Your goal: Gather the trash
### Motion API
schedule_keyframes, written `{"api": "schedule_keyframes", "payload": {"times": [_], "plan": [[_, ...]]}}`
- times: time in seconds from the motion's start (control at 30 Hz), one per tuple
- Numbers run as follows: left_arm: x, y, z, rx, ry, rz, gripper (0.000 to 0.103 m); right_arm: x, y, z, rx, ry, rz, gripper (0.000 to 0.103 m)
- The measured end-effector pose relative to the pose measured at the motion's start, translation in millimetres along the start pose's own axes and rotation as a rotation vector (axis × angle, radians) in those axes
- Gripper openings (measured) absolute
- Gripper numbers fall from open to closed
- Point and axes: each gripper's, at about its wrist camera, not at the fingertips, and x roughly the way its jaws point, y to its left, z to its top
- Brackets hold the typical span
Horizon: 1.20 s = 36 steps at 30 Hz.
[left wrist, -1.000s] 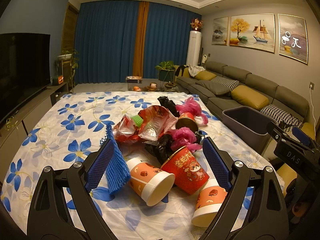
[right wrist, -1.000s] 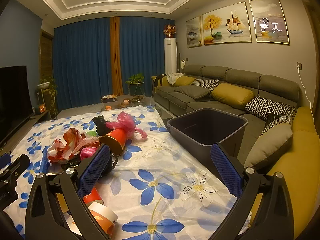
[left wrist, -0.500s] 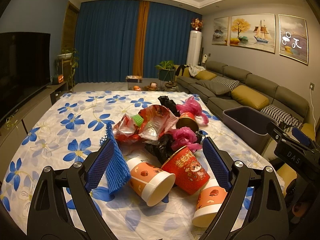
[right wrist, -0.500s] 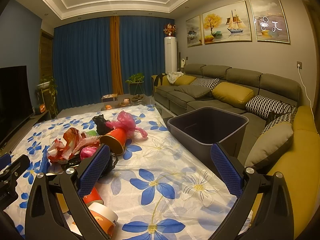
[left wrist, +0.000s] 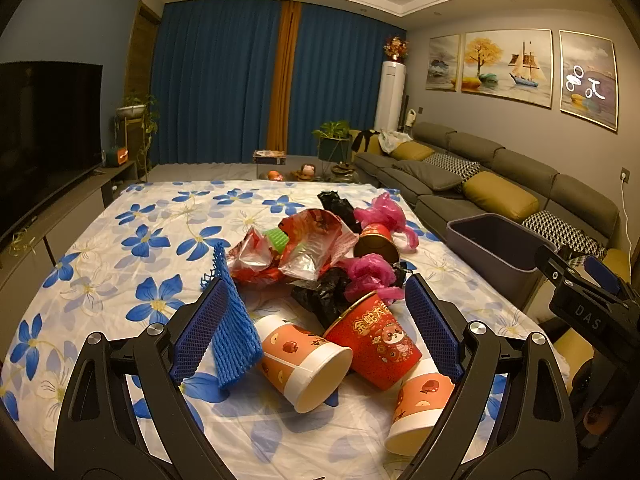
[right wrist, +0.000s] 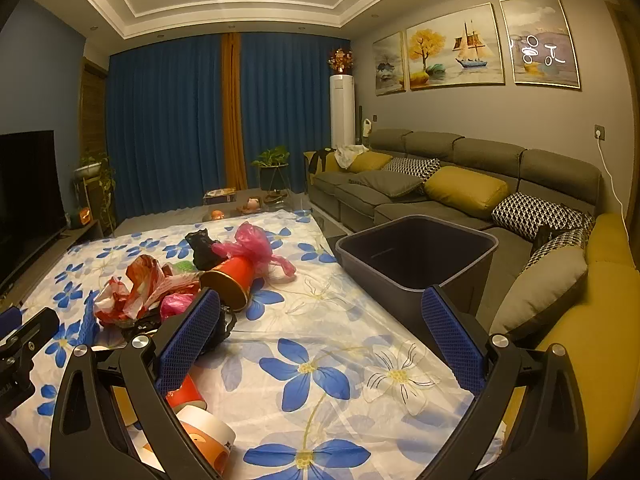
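We hold the left tool wide apart over tipped paper cups beside blue foam netting.

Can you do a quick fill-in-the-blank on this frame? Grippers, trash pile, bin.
1. Both the left gripper and the right gripper are ____.
2. The grey bin holds ____ trash so far.
3. The blue foam net lies against the left gripper's ____ finger.
4. The red cup lies on its ____.

Missing words: open; no; left; side
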Motion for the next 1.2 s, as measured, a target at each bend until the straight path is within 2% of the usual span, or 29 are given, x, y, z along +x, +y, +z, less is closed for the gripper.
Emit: {"api": "schedule_keyframes", "payload": {"times": [1.2], "plan": [[7.2, 13.0, -0.9, -0.027, -0.002, 0.011, 0.088, 10.1, 6.9, -0.9, -0.017, 0.000, 0.050, 0.098]]}}
